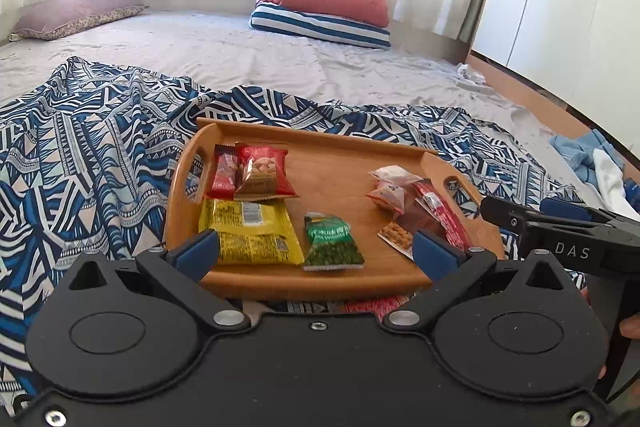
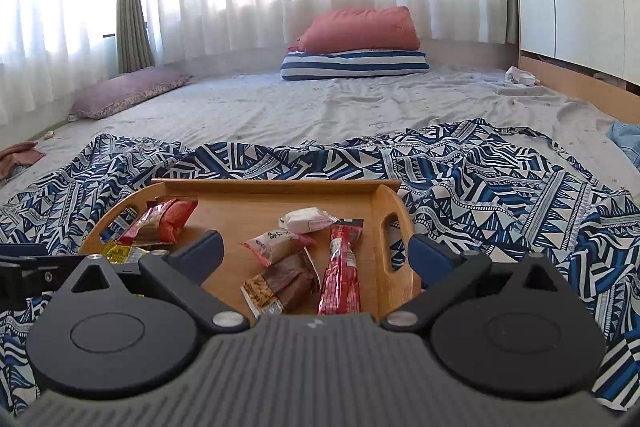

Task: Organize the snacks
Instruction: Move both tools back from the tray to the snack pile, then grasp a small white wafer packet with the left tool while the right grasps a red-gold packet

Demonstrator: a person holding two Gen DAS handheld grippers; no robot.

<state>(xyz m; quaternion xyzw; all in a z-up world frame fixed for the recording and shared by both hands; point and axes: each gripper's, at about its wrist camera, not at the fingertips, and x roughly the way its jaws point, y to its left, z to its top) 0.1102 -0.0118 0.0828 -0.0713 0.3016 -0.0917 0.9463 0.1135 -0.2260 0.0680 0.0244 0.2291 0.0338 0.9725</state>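
I'm hovering both grippers — left gripper (image 1: 316,247) and right gripper (image 2: 316,251) — over the near edge of the wooden tray (image 1: 340,151), jaws spread wide and gripping nothing. Snacks are sitting inside it: yellow packet (image 1: 250,231) left, green packet (image 1: 332,242) middle, red stick pack (image 2: 342,267) right.

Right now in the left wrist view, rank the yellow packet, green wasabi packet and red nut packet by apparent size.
1. yellow packet
2. and 3. unsure: green wasabi packet and red nut packet look alike; the green one lies nearer the camera.
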